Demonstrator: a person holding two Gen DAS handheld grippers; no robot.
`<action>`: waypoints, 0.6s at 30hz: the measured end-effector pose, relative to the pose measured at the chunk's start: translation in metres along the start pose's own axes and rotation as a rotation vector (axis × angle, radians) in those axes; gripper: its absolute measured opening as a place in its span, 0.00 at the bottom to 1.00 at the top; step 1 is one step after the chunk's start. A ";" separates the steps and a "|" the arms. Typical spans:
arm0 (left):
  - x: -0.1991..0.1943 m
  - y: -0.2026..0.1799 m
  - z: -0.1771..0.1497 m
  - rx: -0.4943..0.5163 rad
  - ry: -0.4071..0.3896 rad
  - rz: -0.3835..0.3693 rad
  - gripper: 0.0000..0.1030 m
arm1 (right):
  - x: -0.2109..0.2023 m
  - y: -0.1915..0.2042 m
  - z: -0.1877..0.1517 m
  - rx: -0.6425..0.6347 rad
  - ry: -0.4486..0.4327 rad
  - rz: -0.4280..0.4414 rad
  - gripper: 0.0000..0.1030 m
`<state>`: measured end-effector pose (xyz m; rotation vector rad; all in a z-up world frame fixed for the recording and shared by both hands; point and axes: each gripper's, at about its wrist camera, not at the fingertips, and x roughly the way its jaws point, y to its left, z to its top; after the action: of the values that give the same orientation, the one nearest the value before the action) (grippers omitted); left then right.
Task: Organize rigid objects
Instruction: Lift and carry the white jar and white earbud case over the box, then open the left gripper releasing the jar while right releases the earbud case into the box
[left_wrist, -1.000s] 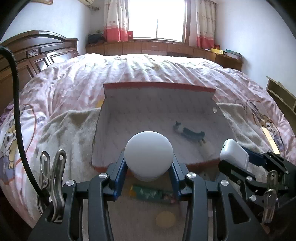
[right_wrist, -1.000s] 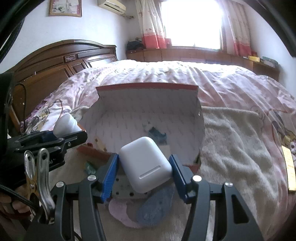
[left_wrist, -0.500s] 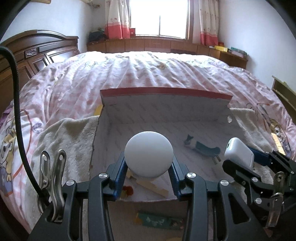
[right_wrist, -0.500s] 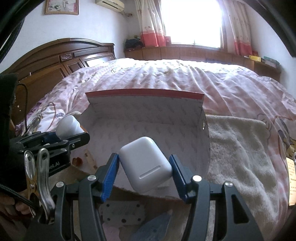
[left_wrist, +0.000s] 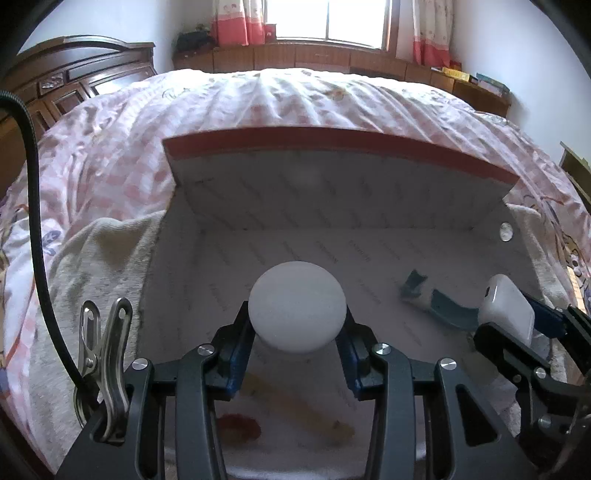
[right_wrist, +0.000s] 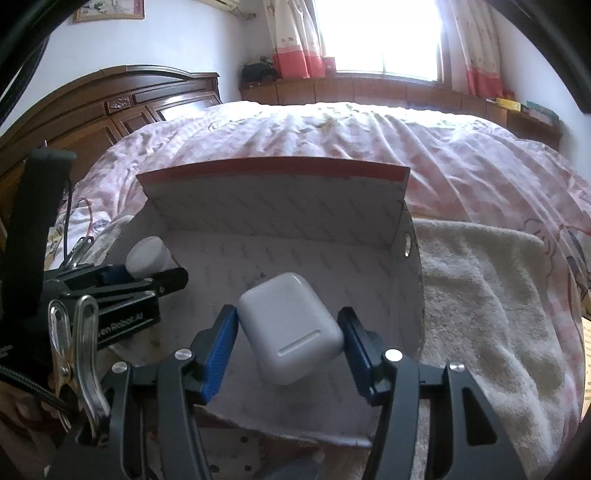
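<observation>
Left gripper (left_wrist: 297, 332) is clamped on a white round-topped object (left_wrist: 297, 309), both blue pads pressing its sides, held above the open box (left_wrist: 332, 192) with the red-edged flap. Right gripper (right_wrist: 291, 343) is partly spread and closed on a white earbud case (right_wrist: 290, 326), which sits tilted between its pads, also over the box interior. On the box floor lie a blue-grey item (left_wrist: 439, 306), a yellowish stick (left_wrist: 295, 406) and a small red piece (left_wrist: 240, 430). Box rests on a cream towel (right_wrist: 491, 295) spread on the pink bedspread (left_wrist: 258, 107).
</observation>
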<state>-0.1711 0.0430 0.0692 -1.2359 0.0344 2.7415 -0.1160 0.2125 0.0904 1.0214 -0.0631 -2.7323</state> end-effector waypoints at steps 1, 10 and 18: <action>0.003 0.000 0.000 0.001 0.006 0.001 0.41 | 0.002 0.000 0.000 0.001 0.002 0.000 0.57; 0.021 -0.004 0.007 0.021 0.034 0.023 0.41 | 0.014 0.001 0.001 -0.016 0.007 -0.006 0.57; 0.018 -0.009 0.008 0.050 0.029 0.043 0.42 | 0.014 0.002 0.001 -0.020 0.006 -0.003 0.57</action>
<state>-0.1876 0.0546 0.0608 -1.2757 0.1336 2.7408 -0.1267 0.2074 0.0819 1.0246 -0.0331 -2.7265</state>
